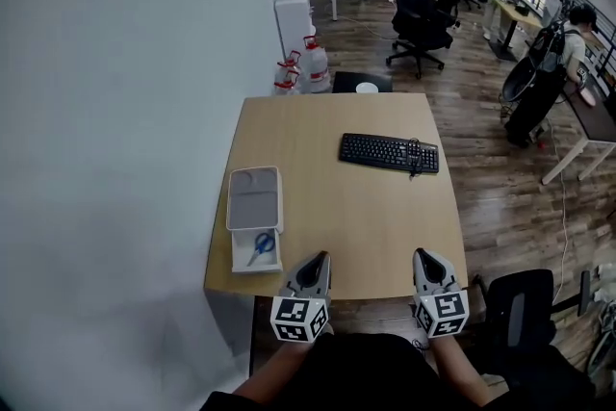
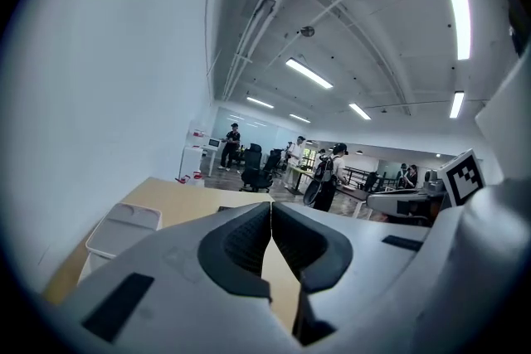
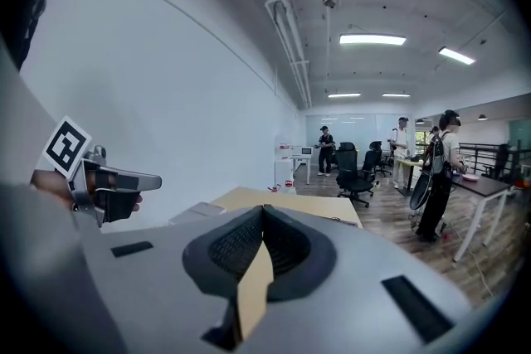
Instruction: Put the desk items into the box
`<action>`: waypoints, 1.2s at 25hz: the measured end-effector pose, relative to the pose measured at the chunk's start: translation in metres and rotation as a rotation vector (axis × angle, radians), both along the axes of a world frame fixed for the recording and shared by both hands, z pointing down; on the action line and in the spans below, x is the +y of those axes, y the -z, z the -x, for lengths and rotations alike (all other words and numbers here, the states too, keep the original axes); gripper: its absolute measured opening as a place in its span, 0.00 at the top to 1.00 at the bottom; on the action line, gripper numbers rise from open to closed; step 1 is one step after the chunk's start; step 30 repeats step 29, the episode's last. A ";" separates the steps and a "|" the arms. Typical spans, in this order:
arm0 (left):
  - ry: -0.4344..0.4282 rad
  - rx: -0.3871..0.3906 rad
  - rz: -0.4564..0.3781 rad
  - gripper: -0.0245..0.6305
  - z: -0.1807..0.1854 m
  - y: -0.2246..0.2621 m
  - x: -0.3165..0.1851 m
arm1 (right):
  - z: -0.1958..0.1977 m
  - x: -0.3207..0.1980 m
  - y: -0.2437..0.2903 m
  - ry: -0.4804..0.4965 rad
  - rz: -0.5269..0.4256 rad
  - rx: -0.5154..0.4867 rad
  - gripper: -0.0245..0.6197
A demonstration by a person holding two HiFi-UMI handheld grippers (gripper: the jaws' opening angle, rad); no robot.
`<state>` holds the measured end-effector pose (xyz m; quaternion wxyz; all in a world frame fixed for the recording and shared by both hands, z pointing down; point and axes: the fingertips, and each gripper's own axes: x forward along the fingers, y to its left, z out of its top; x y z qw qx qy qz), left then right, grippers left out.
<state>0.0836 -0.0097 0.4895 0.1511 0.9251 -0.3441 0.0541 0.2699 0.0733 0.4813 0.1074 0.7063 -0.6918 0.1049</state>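
A white box (image 1: 252, 257) sits at the desk's (image 1: 327, 207) front left, with blue-handled scissors (image 1: 262, 244) inside it. Its grey-lined lid (image 1: 255, 198) lies just behind it, and shows again in the left gripper view (image 2: 124, 226). A black keyboard (image 1: 388, 152) lies on the right half of the desk. My left gripper (image 1: 316, 257) hovers at the front edge, right of the box, its jaws shut (image 2: 271, 211) with nothing between them. My right gripper (image 1: 424, 255) hangs beside it, further right, also shut and empty (image 3: 263, 211).
A white wall runs along the desk's left side. Water jugs (image 1: 303, 67) and a dark stool (image 1: 362, 82) stand behind the far edge. A black chair (image 1: 525, 303) is at my right. Office chairs, desks and people fill the room beyond.
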 end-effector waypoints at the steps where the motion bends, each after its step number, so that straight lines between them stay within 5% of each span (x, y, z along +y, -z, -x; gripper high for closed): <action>1: -0.003 -0.004 -0.013 0.94 -0.006 0.004 0.004 | -0.005 0.003 0.003 -0.001 -0.006 0.001 0.87; 10: 0.007 -0.028 -0.046 0.93 -0.045 0.011 0.034 | -0.034 0.028 0.012 0.019 -0.042 -0.002 0.87; 30: 0.089 -0.031 -0.049 0.93 -0.053 0.022 0.062 | -0.054 0.047 0.009 0.068 -0.056 -0.035 0.87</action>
